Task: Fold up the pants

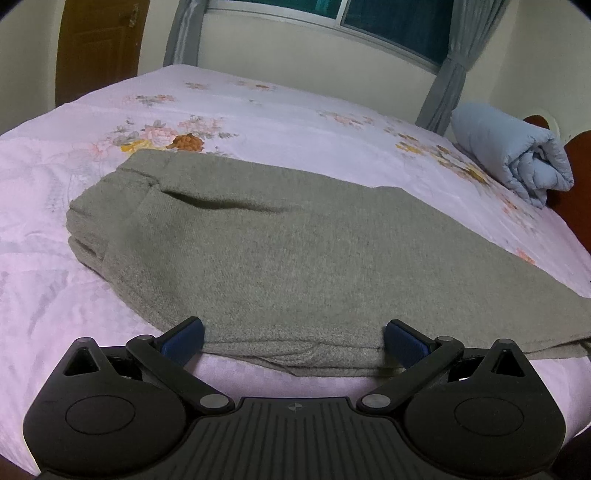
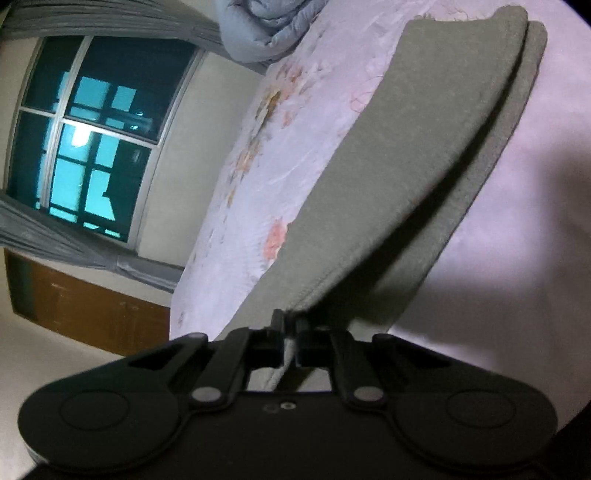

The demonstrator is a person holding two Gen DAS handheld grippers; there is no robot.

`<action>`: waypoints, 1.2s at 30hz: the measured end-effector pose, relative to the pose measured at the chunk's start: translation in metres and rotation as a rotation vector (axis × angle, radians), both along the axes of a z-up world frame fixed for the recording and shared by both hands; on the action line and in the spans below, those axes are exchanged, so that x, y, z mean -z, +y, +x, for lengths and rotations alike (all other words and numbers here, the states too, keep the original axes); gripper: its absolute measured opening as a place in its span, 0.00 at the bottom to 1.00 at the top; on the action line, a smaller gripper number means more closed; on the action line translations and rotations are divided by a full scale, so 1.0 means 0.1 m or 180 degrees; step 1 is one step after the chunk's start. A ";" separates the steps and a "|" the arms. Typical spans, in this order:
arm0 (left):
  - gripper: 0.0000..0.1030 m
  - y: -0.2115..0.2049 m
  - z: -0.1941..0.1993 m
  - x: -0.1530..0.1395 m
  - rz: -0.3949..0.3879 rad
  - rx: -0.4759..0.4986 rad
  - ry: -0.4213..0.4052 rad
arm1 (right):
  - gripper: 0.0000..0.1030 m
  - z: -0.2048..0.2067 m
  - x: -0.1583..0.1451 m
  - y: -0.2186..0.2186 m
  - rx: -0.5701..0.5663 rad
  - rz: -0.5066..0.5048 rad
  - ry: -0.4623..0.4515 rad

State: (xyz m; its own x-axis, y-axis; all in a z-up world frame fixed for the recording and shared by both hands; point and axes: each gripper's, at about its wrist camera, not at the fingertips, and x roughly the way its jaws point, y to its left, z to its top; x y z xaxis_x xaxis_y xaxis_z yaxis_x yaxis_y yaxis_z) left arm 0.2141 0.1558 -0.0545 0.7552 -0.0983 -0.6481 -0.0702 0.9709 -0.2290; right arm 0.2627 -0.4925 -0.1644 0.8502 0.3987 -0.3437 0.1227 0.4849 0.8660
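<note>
Grey knit pants [image 1: 280, 251] lie flat on the bed, legs stacked, waistband end at the far left. My left gripper [image 1: 293, 341] is open, its blue-padded fingers [image 1: 184, 339] straddling the near edge of the fabric without pinching it. In the right wrist view my right gripper [image 2: 290, 325] is shut on the edge of the upper layer of the pants [image 2: 388, 166] and holds it lifted above the lower layer [image 2: 491, 173], with a dark gap between them.
The bed has a pink floral sheet [image 1: 258, 110]. A rolled light-blue quilt [image 1: 513, 155] lies at the far right by the wooden headboard [image 1: 572, 206]. A window with grey curtains [image 1: 391, 22] and a brown door [image 1: 96, 44] are behind the bed.
</note>
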 end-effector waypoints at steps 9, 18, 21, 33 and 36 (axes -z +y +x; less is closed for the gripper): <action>1.00 -0.02 -0.02 -0.08 -0.0010 -0.0050 0.0014 | 0.23 -0.05 0.04 -0.19 -0.0043 -0.0302 0.0463; 1.00 -0.19 0.26 -0.16 0.0044 -0.0015 -0.0035 | 0.24 0.14 -0.51 -1.14 0.0603 -0.1120 -0.0062; 1.00 -0.18 0.36 -0.11 0.0060 -0.0072 0.0042 | 0.36 0.47 -0.54 -1.50 0.0551 -0.1226 0.0037; 1.00 -0.32 0.49 -0.03 0.0301 -0.0207 0.0216 | 0.38 0.85 0.12 -2.31 -0.0225 -0.0155 0.0183; 1.00 -0.36 0.51 -0.03 0.0375 -0.0204 0.0251 | 0.36 0.72 0.24 -2.40 -0.0304 0.0188 0.0020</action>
State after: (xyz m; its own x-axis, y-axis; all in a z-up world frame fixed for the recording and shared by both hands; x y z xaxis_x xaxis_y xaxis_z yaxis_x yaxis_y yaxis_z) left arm 0.2651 0.1200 -0.0519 0.7038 0.0288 -0.7098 -0.1462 0.9837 -0.1050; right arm 0.3345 -0.7323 -0.1888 0.8053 0.4976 -0.3223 0.0837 0.4427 0.8927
